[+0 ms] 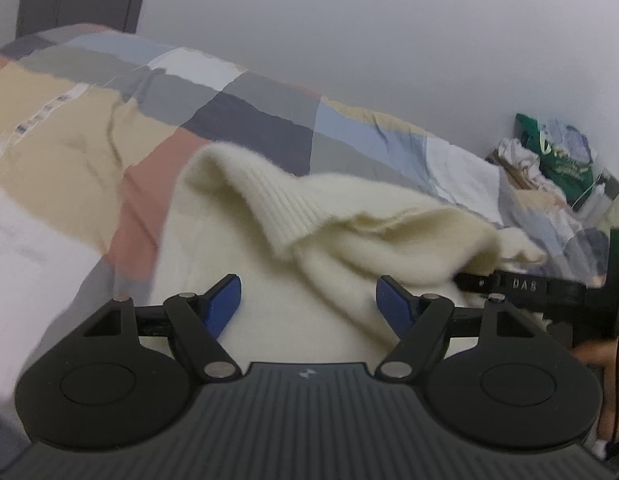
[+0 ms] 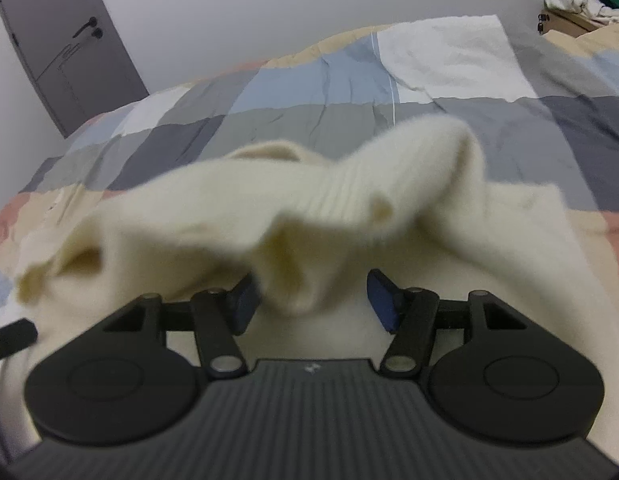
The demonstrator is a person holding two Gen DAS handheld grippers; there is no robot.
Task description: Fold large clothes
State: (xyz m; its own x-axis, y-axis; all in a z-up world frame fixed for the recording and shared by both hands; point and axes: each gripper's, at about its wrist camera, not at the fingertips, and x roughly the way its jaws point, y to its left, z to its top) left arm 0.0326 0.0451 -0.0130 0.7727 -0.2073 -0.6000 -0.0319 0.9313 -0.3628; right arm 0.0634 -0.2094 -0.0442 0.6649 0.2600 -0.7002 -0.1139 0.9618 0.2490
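Here a cream sweater (image 1: 349, 216) lies rumpled on a bed (image 1: 249, 100) with a patchwork cover of grey, blue, beige, white and pink squares. Its ribbed hem is raised in a loose, blurred fold in front of both cameras. The left gripper (image 1: 308, 300) hovers over flat cream knit with its blue pads (image 1: 225, 300) spread wide and nothing pinched between them. In the right wrist view, the right gripper (image 2: 315, 300) also stands parted; a hanging fold of the sweater dips between its pads (image 2: 383, 300), lying against the left one, while the right one stays clear of the cloth. From the left camera the right gripper's black finger reaches under the sweater's edge. A grey door (image 2: 61, 40) stands behind the bed, and a pile of clothes (image 1: 549, 152) sits beyond its far end.
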